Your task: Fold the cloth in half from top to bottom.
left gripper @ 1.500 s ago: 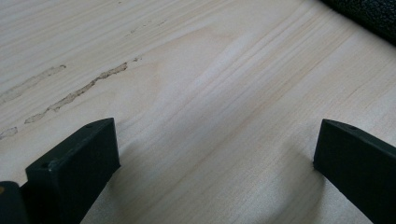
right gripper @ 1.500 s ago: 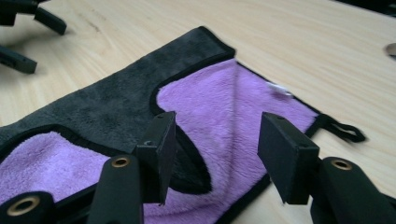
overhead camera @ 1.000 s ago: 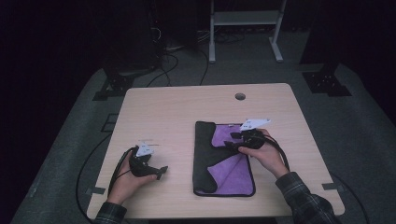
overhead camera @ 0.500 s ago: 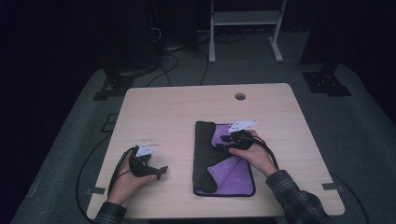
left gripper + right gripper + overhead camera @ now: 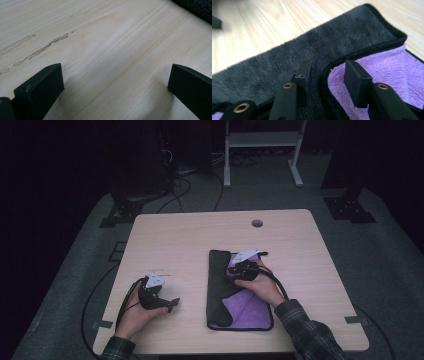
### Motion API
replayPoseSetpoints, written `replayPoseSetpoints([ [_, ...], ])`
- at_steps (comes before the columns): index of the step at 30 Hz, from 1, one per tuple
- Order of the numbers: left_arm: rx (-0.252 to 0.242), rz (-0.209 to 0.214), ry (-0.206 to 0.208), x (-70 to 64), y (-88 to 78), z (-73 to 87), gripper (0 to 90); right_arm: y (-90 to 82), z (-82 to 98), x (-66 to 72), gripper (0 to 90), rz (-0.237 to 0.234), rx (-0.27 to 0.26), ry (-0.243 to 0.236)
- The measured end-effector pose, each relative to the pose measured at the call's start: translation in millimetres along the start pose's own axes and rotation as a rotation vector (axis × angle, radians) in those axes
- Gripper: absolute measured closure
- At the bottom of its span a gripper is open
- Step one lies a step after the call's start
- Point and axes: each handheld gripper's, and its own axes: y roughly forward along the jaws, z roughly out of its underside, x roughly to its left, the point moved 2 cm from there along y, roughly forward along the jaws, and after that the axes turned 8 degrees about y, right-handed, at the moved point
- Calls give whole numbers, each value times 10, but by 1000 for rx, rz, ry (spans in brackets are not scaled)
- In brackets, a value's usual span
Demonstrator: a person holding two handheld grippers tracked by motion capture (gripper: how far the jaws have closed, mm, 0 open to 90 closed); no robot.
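Note:
A cloth (image 5: 220,290) lies flat on the wooden table (image 5: 200,235), right of centre. It is purple, with a dark grey side folded over along its left half. My right gripper (image 5: 235,270) rests low on the cloth's far part. In the right gripper view the gripper (image 5: 327,75) is open by a narrow gap, and the black-hemmed edge of the dark flap (image 5: 337,63) runs between its jaws. One jaw sits over grey pile, the other over the purple side (image 5: 384,65). My left gripper (image 5: 171,304) lies at the front left, open (image 5: 115,85) over bare wood.
The table has a round cable hole (image 5: 257,223) near its far edge. A corner of the dark cloth (image 5: 197,8) shows at the top right of the left gripper view. Cables trail off the near edge from both grippers. Stands and dark floor lie beyond the table.
My right gripper has slid left across the cloth, from the purple part to the edge of the dark flap. The left gripper has stayed still.

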Motion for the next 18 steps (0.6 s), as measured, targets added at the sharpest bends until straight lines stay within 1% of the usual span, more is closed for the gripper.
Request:
replayPoseSetpoints([
  [1, 0, 0, 0, 0, 0, 0, 0, 17, 6, 0, 600, 5, 6, -9],
  [3, 0, 0, 0, 0, 0, 0, 0, 37, 14, -1, 663, 22, 12, -19],
  [6, 0, 0, 0, 0, 0, 0, 0, 35, 8, -23, 774, 21, 11, -2],
  [8, 0, 0, 0, 0, 0, 0, 0, 21, 5, -39, 811, 19, 6, 9],
  [12, 0, 0, 0, 1, 0, 0, 0, -33, -15, -68, 821, 5, -9, 32],
  [14, 0, 0, 0, 0, 0, 0, 0, -69, -29, -88, 823, 10, -15, 41],
  [18, 0, 0, 0, 0, 0, 0, 0, -168, -77, -161, 823, 21, -48, 61],
])
